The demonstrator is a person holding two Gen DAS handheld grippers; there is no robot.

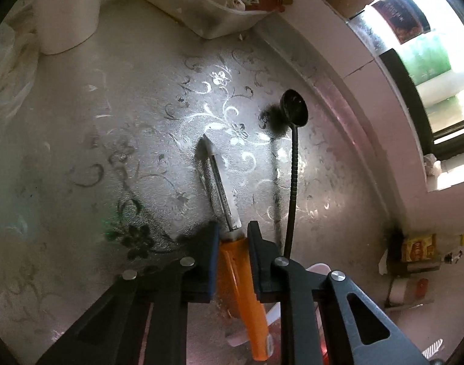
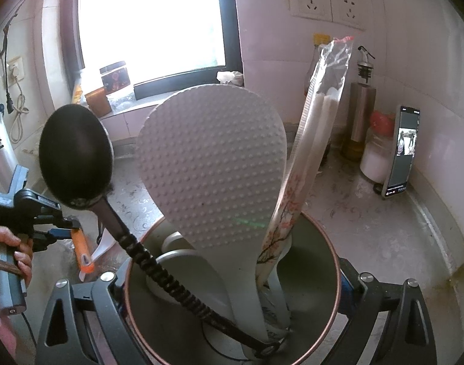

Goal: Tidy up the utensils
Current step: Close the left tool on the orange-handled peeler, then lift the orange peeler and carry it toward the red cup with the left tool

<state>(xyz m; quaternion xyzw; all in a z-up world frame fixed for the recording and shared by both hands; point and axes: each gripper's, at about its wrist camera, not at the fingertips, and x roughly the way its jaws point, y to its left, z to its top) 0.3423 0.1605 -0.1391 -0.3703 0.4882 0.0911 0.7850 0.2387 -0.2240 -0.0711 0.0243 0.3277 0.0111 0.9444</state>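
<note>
My left gripper (image 1: 233,228) is shut on an orange-handled peeler (image 1: 235,270), its metal blade pointing away over the patterned counter (image 1: 125,121). In the right wrist view that gripper (image 2: 61,231) shows at the far left in a person's hand (image 2: 7,243), with the peeler (image 2: 83,252) hanging from it. My right gripper (image 2: 232,276) clasps a round pink-rimmed utensil holder (image 2: 329,261), one finger on each side. In the holder stand a white dimpled rice paddle (image 2: 210,164), a black spoon (image 2: 75,155) with a ribbed handle, and bagged chopsticks (image 2: 317,127).
A white tub (image 1: 201,12) and a white cylinder (image 1: 67,15) stand at the counter's far edge. A phone (image 2: 400,152) leans on the tiled wall by an oil bottle (image 2: 361,115) and a white jar (image 2: 376,161). Jars (image 2: 115,79) sit on the window sill.
</note>
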